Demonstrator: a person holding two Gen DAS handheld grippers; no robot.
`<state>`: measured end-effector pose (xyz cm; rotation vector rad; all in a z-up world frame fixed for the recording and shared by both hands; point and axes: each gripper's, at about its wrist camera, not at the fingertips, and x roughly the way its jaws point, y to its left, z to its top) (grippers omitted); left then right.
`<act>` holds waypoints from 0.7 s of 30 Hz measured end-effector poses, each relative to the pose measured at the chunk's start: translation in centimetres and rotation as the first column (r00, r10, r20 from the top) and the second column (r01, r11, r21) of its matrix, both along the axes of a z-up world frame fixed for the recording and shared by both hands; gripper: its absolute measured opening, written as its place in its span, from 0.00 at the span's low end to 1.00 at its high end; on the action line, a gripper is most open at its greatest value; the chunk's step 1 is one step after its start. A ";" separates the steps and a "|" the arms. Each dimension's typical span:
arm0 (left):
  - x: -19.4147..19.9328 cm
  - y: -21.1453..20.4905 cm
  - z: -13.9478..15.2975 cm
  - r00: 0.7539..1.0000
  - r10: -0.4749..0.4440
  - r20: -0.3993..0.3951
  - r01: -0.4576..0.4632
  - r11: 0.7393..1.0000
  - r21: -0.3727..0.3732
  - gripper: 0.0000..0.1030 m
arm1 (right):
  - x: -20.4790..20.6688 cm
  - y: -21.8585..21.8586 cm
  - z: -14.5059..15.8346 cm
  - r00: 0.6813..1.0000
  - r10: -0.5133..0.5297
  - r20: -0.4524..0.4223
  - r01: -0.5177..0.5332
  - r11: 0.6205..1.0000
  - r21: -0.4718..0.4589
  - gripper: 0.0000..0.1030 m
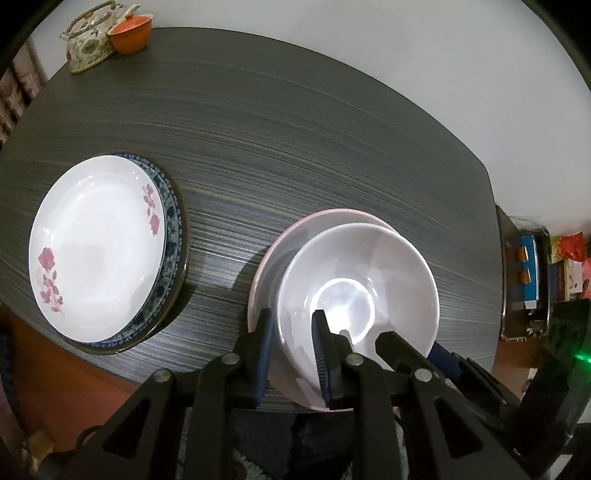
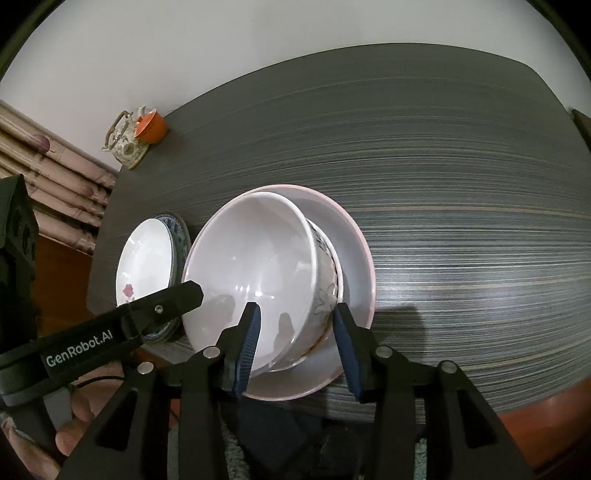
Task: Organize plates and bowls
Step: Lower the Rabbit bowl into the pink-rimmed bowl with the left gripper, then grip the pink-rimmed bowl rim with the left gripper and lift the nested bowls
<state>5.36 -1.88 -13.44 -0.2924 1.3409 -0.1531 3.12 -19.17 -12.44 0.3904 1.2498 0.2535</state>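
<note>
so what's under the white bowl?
The white bowl sits tilted inside a wider pink-rimmed bowl on the table. Anything beneath the two bowls is hidden.

Dark wood-grain table [image 1: 295, 129] against a plain white wall [image 1: 406, 55] — teapot [image 1: 90, 40] (floral) at its far corner.

From my end I count two stacked plates [image 1: 99, 247], two nested bowls [image 2: 258, 273], one teapot [image 1: 88, 40], one orange cup [image 1: 131, 31], all on one table [image 1: 295, 147].
</note>
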 end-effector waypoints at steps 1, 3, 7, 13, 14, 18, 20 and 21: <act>0.0 0.1 0.0 1.000 0.005 -0.001 -0.005 1.000 -0.002 0.21 | 0.0 -0.1 0.0 1.000 -0.002 0.000 0.002 1.000 0.001 0.38; 0.1 0.6 0.0 1.000 0.016 -0.004 -0.016 1.000 -0.007 0.21 | -0.1 -0.1 0.0 1.000 -0.008 -0.003 0.008 1.000 0.005 0.38; 0.0 1.2 -0.1 0.999 0.035 -0.007 -0.035 0.999 -0.017 0.21 | -0.3 -0.2 -0.4 1.000 -0.014 -0.014 0.015 1.000 0.011 0.38; -0.1 2.1 0.0 0.999 0.052 0.001 -0.052 0.998 -0.030 0.21 | -0.9 -0.9 -0.3 0.999 -0.030 -0.013 0.031 0.999 0.033 0.37; -0.1 2.1 0.0 0.998 0.055 0.001 -0.055 0.998 -0.030 0.21 | -1.0 -1.0 -0.2 0.999 -0.033 -0.009 0.033 0.999 0.034 0.37; -0.3 2.5 0.0 0.998 0.064 0.001 -0.064 0.997 -0.040 0.21 | -1.3 -1.6 0.1 0.999 -0.046 0.003 0.046 0.998 0.048 0.36; -0.3 2.5 -0.1 0.998 0.068 0.007 -0.067 0.997 -0.047 0.21 | -1.4 -1.7 0.1 0.999 -0.049 0.008 0.048 0.997 0.057 0.36; -0.4 2.6 -0.1 0.997 0.071 0.010 -0.071 0.996 -0.050 0.21 | -1.5 -1.8 0.1 0.999 -0.049 0.010 0.048 0.997 0.059 0.36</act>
